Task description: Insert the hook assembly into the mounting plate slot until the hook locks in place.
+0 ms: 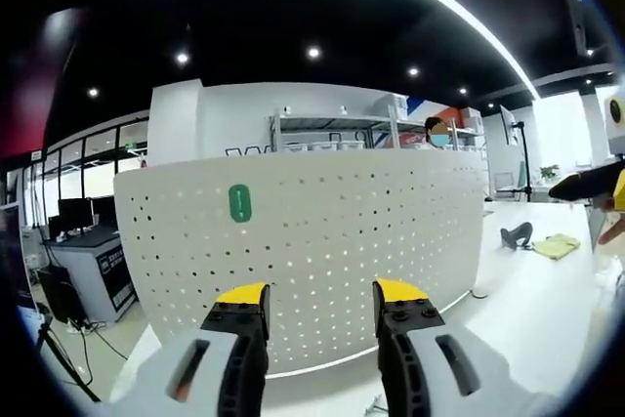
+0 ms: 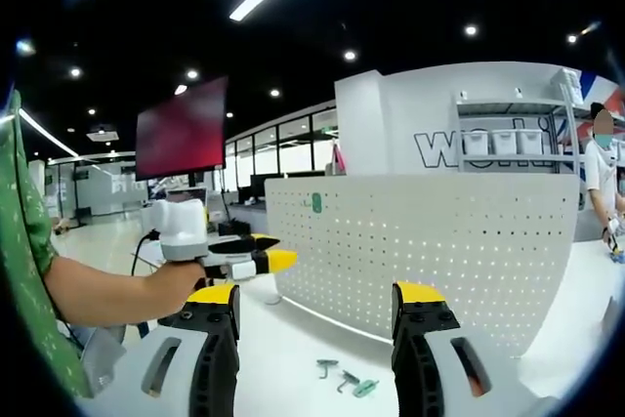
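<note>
A white perforated mounting plate (image 1: pixel 322 241) stands upright on the white table, with a green oval piece (image 1: pixel 239 203) fixed near its upper left. My left gripper (image 1: pixel 320 292) is open in front of the plate, nothing between its yellow-tipped jaws. In the right gripper view the plate (image 2: pixel 439 241) and its green piece (image 2: pixel 316 203) stand ahead. Two small grey hooks (image 2: pixel 327 368) and a green part (image 2: pixel 365 389) lie on the table before it. My right gripper (image 2: pixel 315 293) is open and empty. A hand holds the left gripper (image 2: pixel 256 257) at left, short of the plate.
A dark object (image 1: pixel 516 234) and a yellow cloth (image 1: pixel 557 246) lie on the table right of the plate. The right gripper (image 1: pixel 596 183) enters the left gripper view at its right edge. A person (image 2: pixel 601 168) stands behind, near shelving (image 1: pixel 332 134). A red screen (image 2: pixel 182 130) hangs at left.
</note>
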